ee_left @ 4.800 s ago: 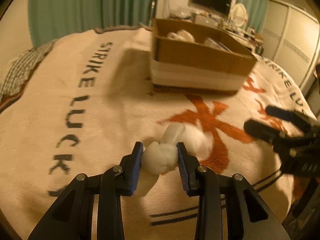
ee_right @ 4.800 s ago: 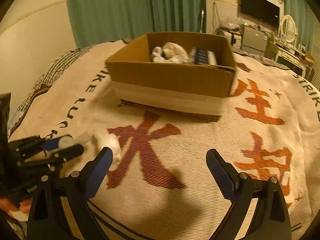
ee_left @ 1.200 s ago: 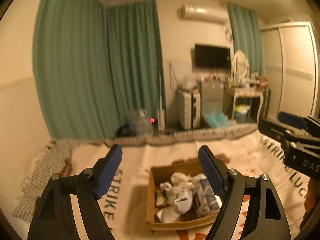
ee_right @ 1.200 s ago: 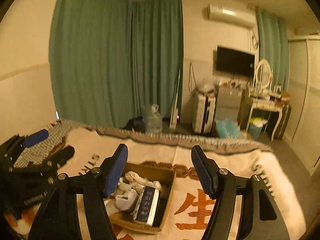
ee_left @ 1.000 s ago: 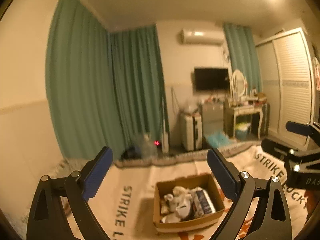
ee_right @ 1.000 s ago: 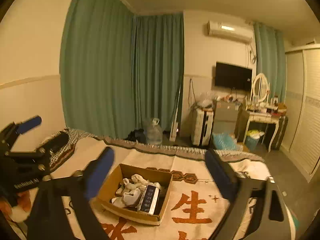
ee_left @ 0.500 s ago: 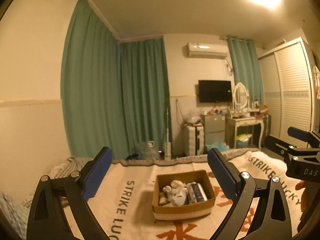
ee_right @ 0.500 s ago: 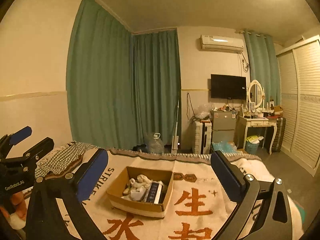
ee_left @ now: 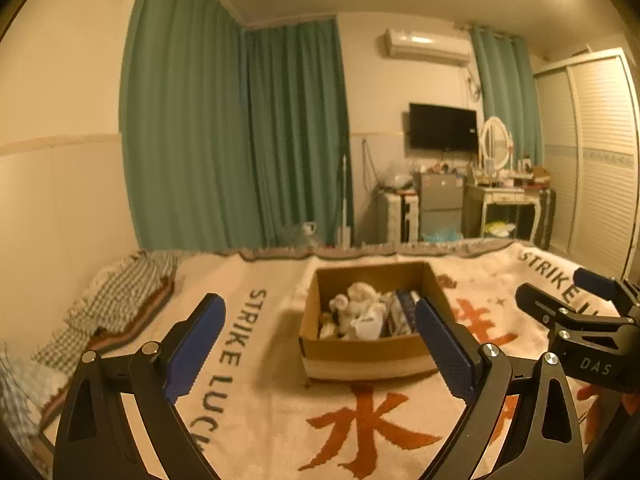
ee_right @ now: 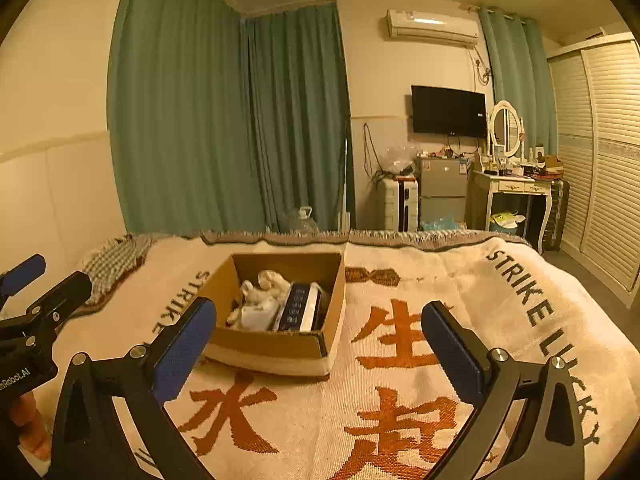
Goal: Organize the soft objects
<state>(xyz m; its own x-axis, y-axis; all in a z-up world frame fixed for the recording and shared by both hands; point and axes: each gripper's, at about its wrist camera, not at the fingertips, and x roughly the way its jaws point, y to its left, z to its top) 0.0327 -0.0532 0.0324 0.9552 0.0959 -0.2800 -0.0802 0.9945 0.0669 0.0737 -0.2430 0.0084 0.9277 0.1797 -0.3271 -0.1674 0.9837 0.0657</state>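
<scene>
Left gripper (ee_left: 320, 344) spread wide, "DAS" on right gripper (ee_left: 592, 366), "STRIKE LUCKY" blanket (ee_right: 520, 304)

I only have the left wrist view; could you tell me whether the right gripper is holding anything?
Observer: No. The right gripper is open, with nothing between its fingers.
Operator: Thank you. Is any soft item lying on the blanket to the right of the cardboard box?
Observer: None shows there. That part of the blanket carries only its orange characters and dark lettering.
</scene>
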